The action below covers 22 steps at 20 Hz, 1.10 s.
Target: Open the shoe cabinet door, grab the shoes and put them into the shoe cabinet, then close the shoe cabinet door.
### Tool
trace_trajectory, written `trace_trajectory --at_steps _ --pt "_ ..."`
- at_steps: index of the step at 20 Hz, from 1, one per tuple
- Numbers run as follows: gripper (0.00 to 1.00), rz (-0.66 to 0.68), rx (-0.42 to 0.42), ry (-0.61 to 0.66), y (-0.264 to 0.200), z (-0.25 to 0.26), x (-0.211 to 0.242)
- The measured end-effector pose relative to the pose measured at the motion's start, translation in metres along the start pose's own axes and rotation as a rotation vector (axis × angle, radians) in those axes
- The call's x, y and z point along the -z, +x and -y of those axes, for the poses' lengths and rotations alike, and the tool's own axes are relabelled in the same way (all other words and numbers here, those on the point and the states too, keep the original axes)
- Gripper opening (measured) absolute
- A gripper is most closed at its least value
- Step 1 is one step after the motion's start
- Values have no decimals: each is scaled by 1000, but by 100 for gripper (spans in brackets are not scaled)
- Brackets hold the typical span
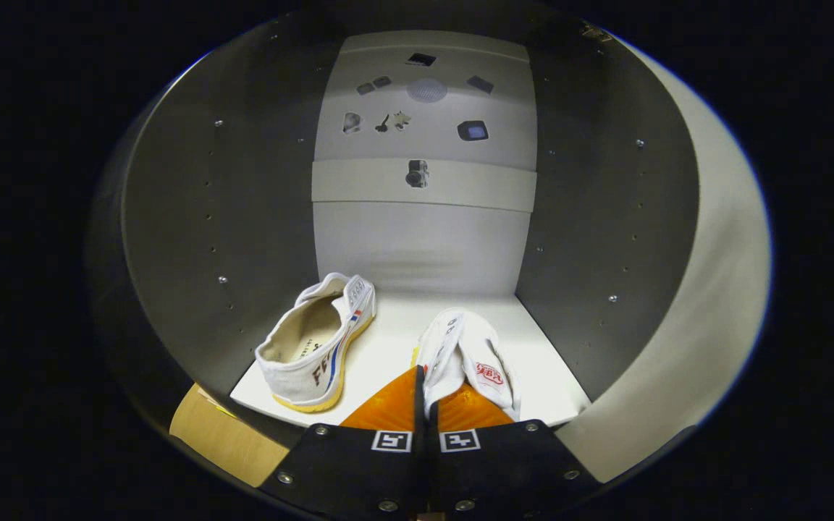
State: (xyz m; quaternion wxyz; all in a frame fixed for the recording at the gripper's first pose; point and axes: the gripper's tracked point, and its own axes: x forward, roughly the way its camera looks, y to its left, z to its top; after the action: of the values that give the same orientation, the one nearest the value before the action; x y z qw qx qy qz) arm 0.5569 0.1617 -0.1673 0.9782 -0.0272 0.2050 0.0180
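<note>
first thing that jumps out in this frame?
Two white shoes inside the open shoe cabinet. One shoe lies on the white shelf, left of the gripper. The other shoe is pinched at its heel between the orange fingers, jaws nearly closed on its fabric.

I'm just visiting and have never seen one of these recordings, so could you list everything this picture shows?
Shoe cabinet: one, dark grey side walls, pale back panel, open, all around the shoes.
Cabinet floor: one, white, under both shoes.
Left shoe: one, white with yellow sole and red and blue stripes, on the cabinet floor by the left wall.
Right shoe: one, white with a red mark, pinched between the fingers.
Cabinet door: probably the pale panel at the right, swung open.
Brown board: one, below the cabinet's front left corner.
Claw: one, black body with orange fingers, shut on the right shoe.
</note>
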Motion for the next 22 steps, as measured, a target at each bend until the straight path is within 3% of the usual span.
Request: trace_trajectory --at_steps 11,19,22 --pt "0 4 -36 -17 89 -4 -29" --pt "1 -8 -58 -15 101 -12 -23" --pt "8 -16 -63 5 101 -13 -23"
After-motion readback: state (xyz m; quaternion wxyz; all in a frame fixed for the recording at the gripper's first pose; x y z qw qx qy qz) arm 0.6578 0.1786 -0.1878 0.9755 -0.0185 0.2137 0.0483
